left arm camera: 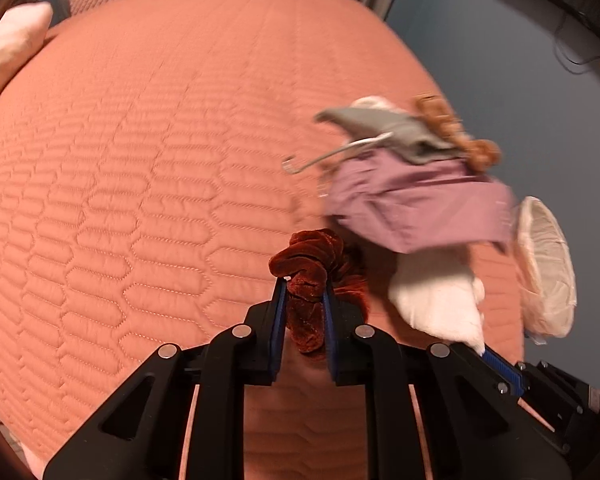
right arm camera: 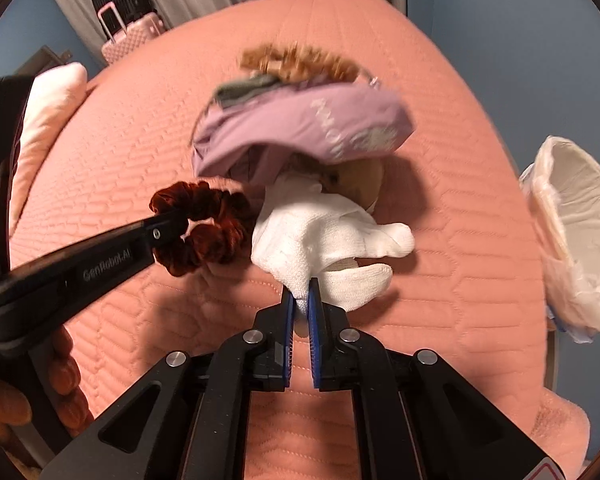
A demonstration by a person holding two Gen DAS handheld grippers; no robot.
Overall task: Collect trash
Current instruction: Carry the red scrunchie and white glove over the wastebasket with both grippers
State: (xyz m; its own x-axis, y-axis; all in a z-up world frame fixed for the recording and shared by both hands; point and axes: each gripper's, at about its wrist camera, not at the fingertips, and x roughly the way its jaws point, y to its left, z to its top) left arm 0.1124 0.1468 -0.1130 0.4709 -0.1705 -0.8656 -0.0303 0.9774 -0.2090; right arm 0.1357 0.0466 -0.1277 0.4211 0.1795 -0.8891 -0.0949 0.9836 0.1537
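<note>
Both tongs have something in them. The left tongs are clenched on the rust-red velvet scrunchie, its ring bunched between the blue pads. The right tongs are pinched shut on the near corner of the white cloth, which trails up and away toward one o'clock in the right wrist view.

Both pieces sit at the near edge of a heap on the pink quilted bed: a lilac garment, a grey rag with a wire hanger poking out toward nine o'clock, and something brown and curly behind. A bin lined with a pale bag gapes at about three o'clock, off the bed's edge.

I'd say the step is lifting these two clear and carrying them to that bin. The cloth is only held by a corner and its far end is tucked under the lilac garment, so I'd raise it slowly and draw it back toward six o'clock, otherwise the heap may come too. The cloth's long axis runs from six toward one o'clock; the scrunchie has no real direction. It looks soft enough to squeeze out of the pads, so hold it firmly.
</note>
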